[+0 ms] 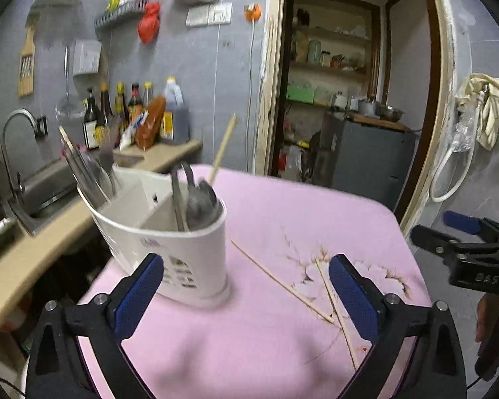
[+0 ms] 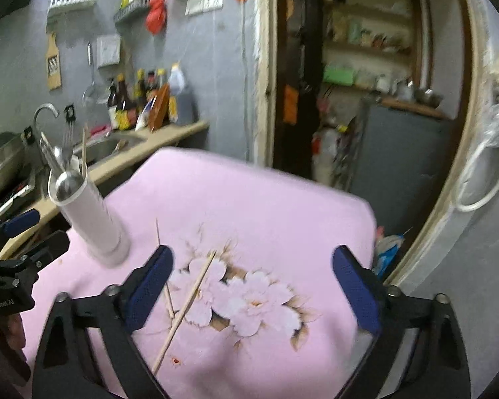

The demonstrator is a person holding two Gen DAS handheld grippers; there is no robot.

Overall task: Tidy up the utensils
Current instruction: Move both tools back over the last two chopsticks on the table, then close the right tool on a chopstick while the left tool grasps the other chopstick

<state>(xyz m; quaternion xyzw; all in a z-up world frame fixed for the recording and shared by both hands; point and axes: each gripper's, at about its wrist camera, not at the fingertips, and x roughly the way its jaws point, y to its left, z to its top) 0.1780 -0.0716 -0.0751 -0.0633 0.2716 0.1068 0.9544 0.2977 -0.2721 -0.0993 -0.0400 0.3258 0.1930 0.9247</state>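
A: Utensils, item one: white plastic utensil caddy (image 1: 169,232), divided into compartments, upright on the pink flower-printed tablecloth (image 1: 282,206) near the table's left edge. What is in it?

B: Metal cutlery (image 1: 86,173) in the far compartment; a steel spoon and ladle (image 1: 196,196) in the near one, with one pale wooden chopstick (image 1: 223,146) leaning out of it. Those count as sorted, by my reading.

A: Item two, what is left?

B: Two loose wooden chopsticks (image 2: 186,302), lying crossed on the cloth, to the right of the caddy and apart from it. One runs long and diagonal; the other crosses its near end. So the job looks mostly done, with this pair outstanding.

A: Item three, the tools.

B: Left gripper (image 1: 246,296), black frame with blue pads: jaws wide apart, nothing between the pads. It points down at the cloth, its left finger in front of the caddy's lower wall, its right finger (image 1: 352,299) just beside the crossed chopsticks. Right gripper (image 2: 252,296), same make: jaws also apart and empty, tilted down over the flower print, its left finger (image 2: 149,289) overlapping the crossing point of the sticks. Whether it touches them I cannot tell; the view is blurred.

A: Smallest entry?

B: A small red speck (image 2: 175,361) on the cloth near the longer stick's near tip.
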